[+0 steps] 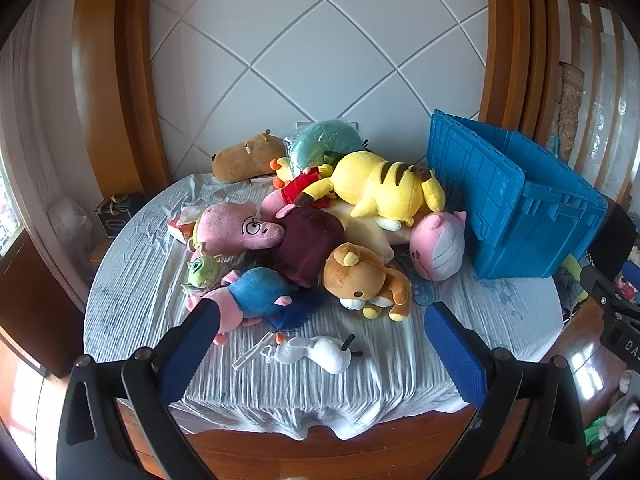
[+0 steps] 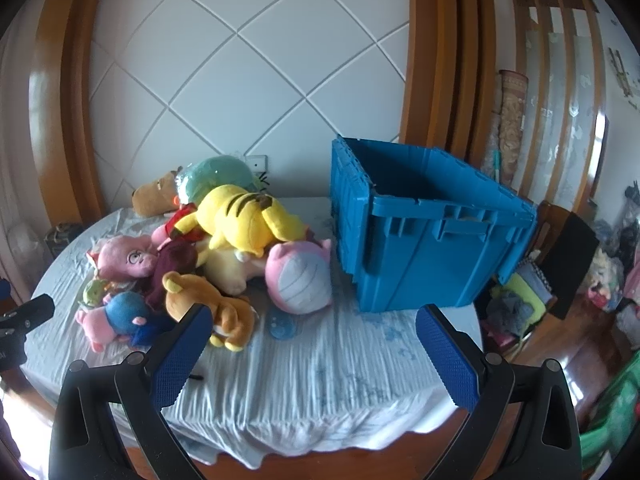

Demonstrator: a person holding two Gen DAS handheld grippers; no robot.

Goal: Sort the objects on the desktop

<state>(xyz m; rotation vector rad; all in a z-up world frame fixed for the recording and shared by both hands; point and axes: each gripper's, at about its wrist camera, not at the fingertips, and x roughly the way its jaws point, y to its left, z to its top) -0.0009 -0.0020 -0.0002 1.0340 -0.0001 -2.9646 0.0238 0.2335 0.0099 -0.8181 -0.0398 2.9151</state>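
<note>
Above the near edge of the cloth-covered table (image 1: 400,376), the left gripper (image 1: 320,312) hangs with its two blue-padded fingers (image 1: 188,352) spread wide, holding and touching nothing; between them, just ahead, lies one small white snowman plush (image 1: 320,353) on its side, alone on the cloth. The right gripper (image 2: 314,316) is likewise spread wide and empty over the front of the table, its left finger crossing in front of the brown bear plush (image 2: 208,304).

Beyond the snowman sits one heap of soft toys, about a dozen as far as the overlap lets me count. At its front are one brown bear plush (image 1: 366,280) and one pink-and-blue pig plush (image 1: 256,294), the pig partly behind the left finger. One small green one-eyed plush (image 1: 200,272) lies at the heap's left edge. Behind these come one pink pig with glasses (image 1: 240,228), wearing a dark maroon top, and one pink round-headed plush (image 1: 438,248) on the right. One yellow striped plush (image 1: 384,188) lies on top of the pile, with a red-shirted toy (image 1: 302,188) pressed against its left side. At the back rest one brown capybara plush (image 1: 244,160) and one teal plush in clear wrap (image 1: 324,140).

One blue plastic crate (image 2: 424,248) stands right of the heap, open at the top, its flap hanging down the side facing the toys; the pink round-headed plush lies just beside it. A flat blue disc (image 2: 282,326) lies on the cloth in front of that plush.
</note>
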